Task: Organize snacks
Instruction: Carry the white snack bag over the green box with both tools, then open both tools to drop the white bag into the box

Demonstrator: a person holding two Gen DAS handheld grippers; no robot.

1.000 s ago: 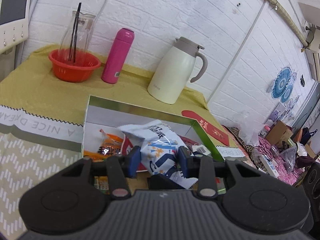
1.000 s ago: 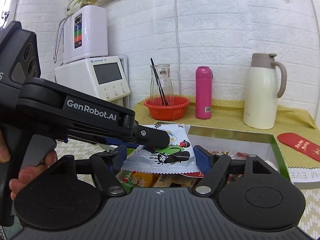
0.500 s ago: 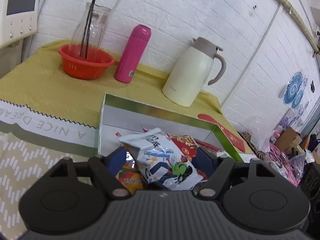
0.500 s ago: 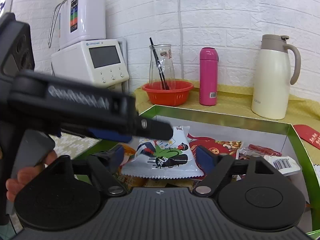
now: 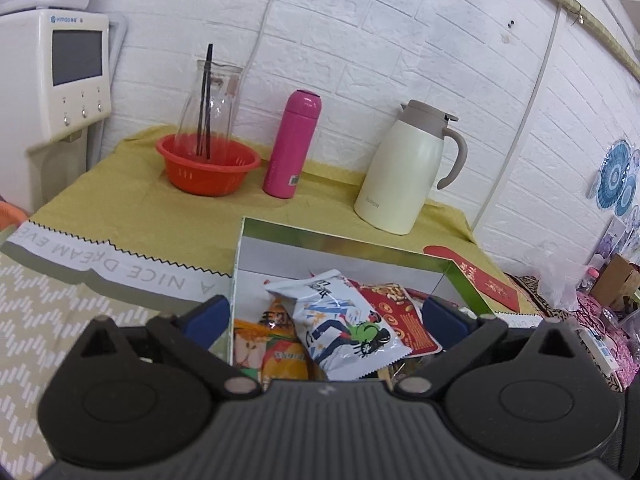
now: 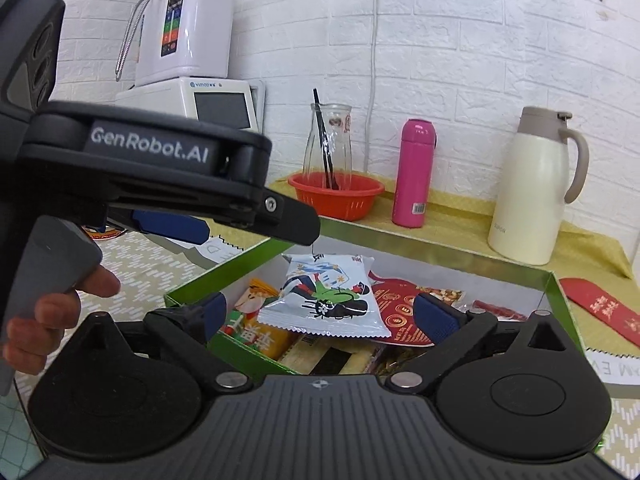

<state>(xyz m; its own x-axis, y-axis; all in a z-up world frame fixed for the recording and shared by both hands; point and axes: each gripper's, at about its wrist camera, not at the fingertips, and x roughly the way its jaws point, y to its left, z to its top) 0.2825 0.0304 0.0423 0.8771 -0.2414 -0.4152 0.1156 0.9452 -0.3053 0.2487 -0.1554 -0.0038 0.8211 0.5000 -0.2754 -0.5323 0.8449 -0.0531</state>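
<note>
Snacks fill my green-rimmed cardboard box (image 5: 348, 242); the white cartoon-printed packet (image 5: 340, 326) lies on top, left gripper (image 5: 326, 312) opening off it, right gripper (image 6: 324, 314) wide and empty; little seems left.

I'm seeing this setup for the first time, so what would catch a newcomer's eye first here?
The white snack packet with a cartoon figure draws the eye first, lying atop other snacks in the green-rimmed box, between the left tongs, whose jaws are opening and not touching it. Behind, along the brick wall, stand a pink bottle, a cream jug and a red basket.
</note>
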